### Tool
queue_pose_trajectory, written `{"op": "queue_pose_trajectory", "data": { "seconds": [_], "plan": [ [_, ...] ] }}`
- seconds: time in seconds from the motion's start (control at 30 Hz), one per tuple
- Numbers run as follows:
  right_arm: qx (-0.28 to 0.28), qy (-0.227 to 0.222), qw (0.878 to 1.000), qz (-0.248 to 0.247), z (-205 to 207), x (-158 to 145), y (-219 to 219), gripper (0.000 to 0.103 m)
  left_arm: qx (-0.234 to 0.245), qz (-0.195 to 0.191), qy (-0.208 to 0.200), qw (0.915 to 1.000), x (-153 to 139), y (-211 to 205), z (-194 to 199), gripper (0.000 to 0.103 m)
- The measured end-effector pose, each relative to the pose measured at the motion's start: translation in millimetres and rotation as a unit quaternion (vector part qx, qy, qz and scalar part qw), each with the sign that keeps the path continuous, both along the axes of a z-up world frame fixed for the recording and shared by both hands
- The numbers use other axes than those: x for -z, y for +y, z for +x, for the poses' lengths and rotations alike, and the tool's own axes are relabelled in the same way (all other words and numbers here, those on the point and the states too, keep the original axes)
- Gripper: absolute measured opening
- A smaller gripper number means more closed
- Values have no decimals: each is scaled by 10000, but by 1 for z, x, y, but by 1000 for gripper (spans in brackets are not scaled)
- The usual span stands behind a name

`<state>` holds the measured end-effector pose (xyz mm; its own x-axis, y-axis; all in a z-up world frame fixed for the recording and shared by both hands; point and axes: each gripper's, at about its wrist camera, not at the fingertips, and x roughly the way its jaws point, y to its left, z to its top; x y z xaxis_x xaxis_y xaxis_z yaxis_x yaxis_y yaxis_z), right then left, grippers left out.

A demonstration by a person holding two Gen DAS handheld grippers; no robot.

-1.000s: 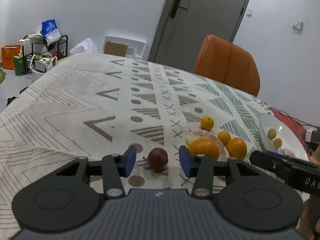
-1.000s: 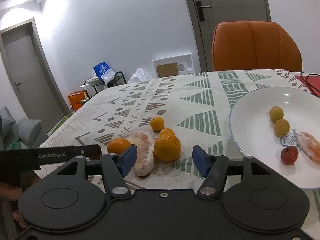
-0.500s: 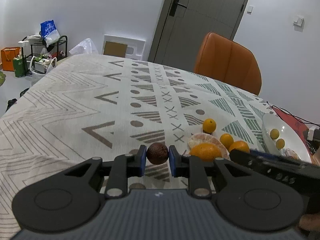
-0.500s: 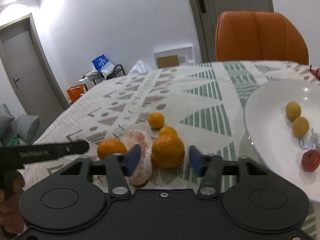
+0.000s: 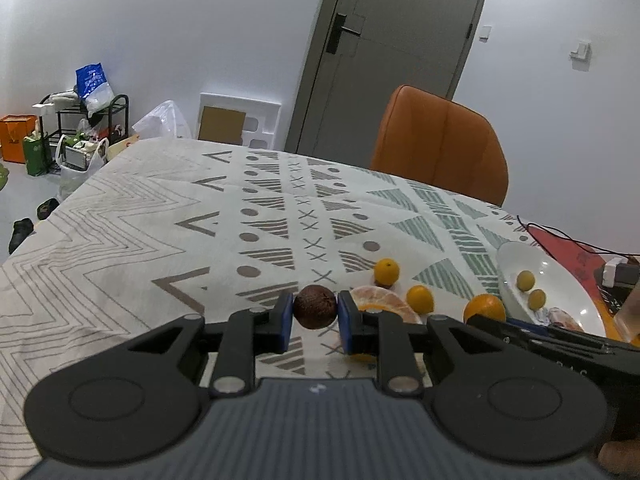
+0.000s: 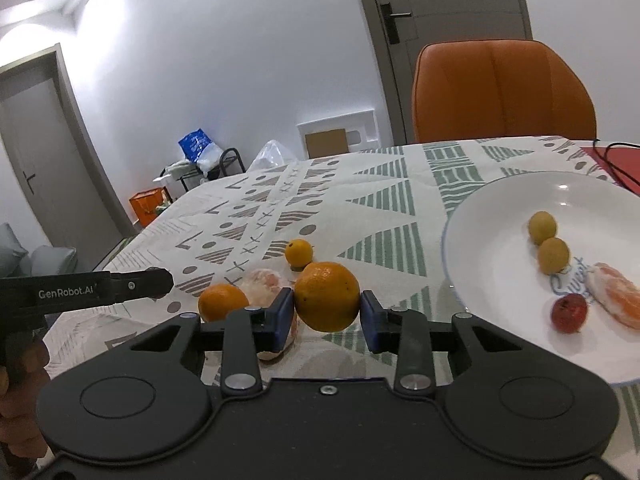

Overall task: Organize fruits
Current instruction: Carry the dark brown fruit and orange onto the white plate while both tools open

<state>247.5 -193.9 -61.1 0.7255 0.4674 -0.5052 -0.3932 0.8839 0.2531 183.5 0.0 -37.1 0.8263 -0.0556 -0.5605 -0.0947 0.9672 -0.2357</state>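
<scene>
Blocking part of the fruit pile, the left tool (image 5: 315, 317) has its blue pads pressed on a dark brown fruit (image 5: 315, 306) above the patterned worktop (image 5: 160, 220); a peeled citrus (image 5: 380, 305) shows only partly behind it. The right tool (image 6: 327, 315) grips a large orange (image 6: 327, 296), hiding most of another peeled piece. The white plate (image 6: 500, 300) is cut off at the right frame edge, near the worktop's rim. Bare cloth lies open toward the far side.
</scene>
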Motion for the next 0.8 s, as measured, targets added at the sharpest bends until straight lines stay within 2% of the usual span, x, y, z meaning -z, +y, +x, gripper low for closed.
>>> {"op": "queue_pose_trajectory", "data": {
  "seconds": [0.8],
  "plan": [
    [556, -304, 9976, 266, -36, -18, -65, 34, 564, 62, -299, 9979, -20, -59, -14, 22]
  ]
}}
